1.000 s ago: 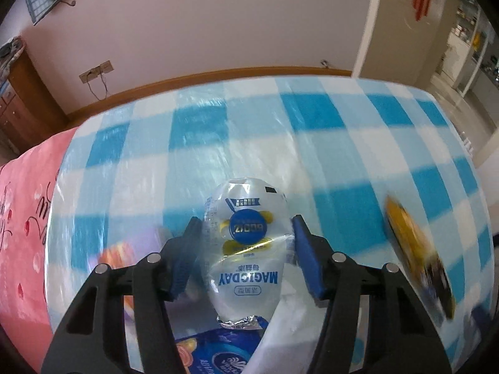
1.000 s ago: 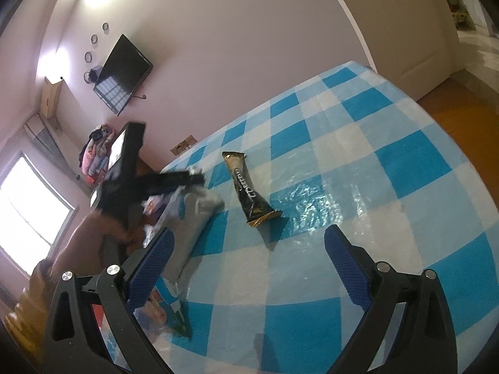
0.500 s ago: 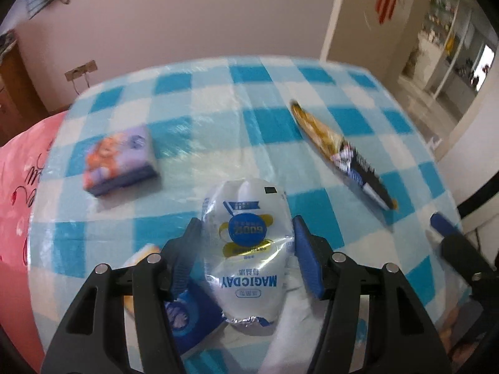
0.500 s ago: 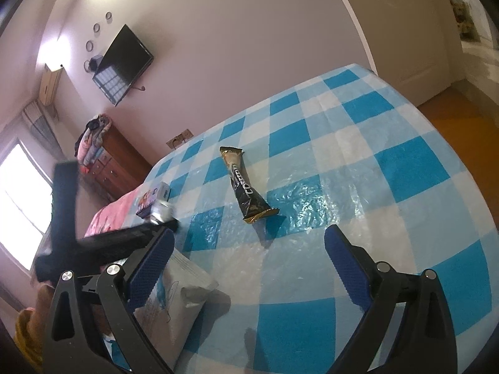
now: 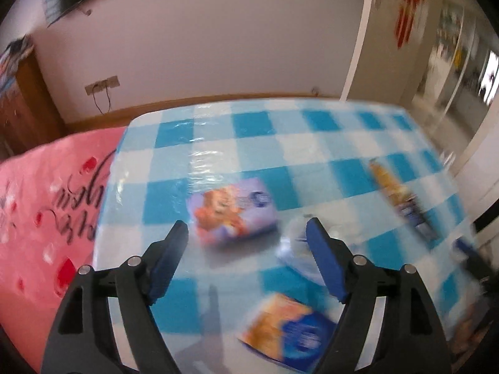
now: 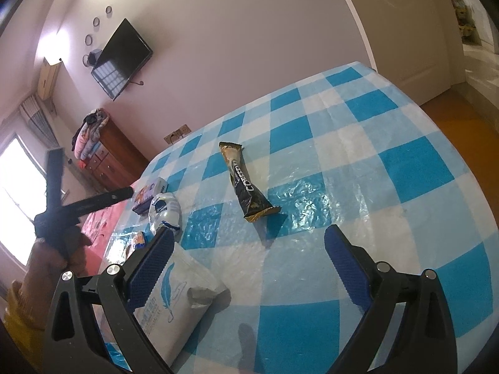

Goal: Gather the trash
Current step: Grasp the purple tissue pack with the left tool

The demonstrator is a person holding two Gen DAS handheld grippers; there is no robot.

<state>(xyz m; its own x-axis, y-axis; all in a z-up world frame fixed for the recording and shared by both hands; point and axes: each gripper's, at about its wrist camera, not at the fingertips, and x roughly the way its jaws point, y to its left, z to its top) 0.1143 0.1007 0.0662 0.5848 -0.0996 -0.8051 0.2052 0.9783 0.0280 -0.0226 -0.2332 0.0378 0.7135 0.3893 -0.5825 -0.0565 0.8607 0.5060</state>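
My left gripper (image 5: 246,240) is open and empty above the blue-checked table. The clear Magicday wrapper (image 5: 296,252) lies on the table behind its right finger; it also shows in the right wrist view (image 6: 165,210). A purple cartoon packet (image 5: 234,213) lies just ahead between the fingers. A blue and orange packet (image 5: 287,327) lies below. A long coffee wrapper (image 6: 244,184) lies mid-table, also seen in the left wrist view (image 5: 402,199). My right gripper (image 6: 246,260) is open and empty, above the table. A white feather-print bag (image 6: 174,299) lies by its left finger.
The table (image 6: 374,162) carries a glossy plastic cover. A pink cloth (image 5: 46,205) lies left of it. A wooden dresser (image 6: 109,152) and a wall television (image 6: 121,59) are behind. A doorway (image 5: 452,62) opens at the right.
My left gripper opened and let go of the Magicday wrapper, which now lies on the table. The left gripper swung left toward the purple packet. The right gripper barely moved.
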